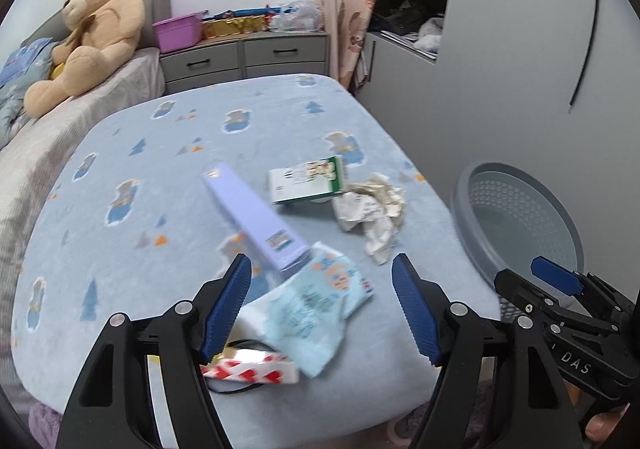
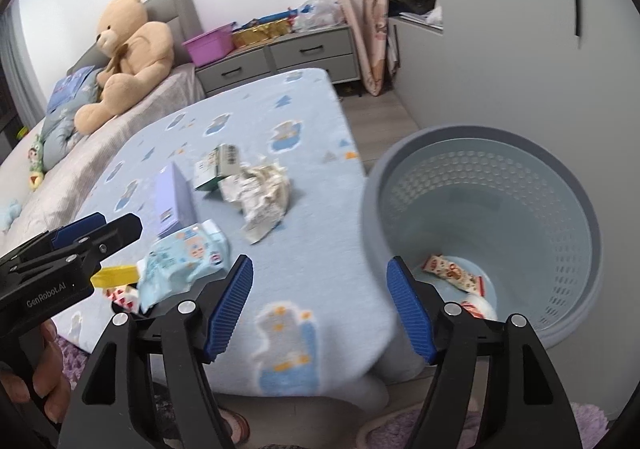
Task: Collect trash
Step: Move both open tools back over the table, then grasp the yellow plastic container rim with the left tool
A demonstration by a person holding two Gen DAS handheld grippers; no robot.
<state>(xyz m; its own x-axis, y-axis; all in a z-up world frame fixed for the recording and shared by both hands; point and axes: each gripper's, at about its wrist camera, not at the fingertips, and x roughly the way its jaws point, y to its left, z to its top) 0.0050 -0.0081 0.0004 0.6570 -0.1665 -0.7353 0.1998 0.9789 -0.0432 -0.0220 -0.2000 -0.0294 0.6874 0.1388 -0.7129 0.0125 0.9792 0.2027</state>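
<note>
L gripper (image 1: 322, 299) was seen spread, nothing pinched, above blue wrapper (image 1: 316, 309); R gripper (image 2: 320, 299) likewise spread, empty; trash bin (image 2: 560, 233) at 3 o'clock of bed (image 2: 248, 117).

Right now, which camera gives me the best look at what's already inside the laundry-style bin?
The right wrist view: it looks down into the grey perforated bin and shows the snack wrappers on its bottom. The left wrist view catches only the bin's rim and upper inner wall, with its bottom hidden.
</note>
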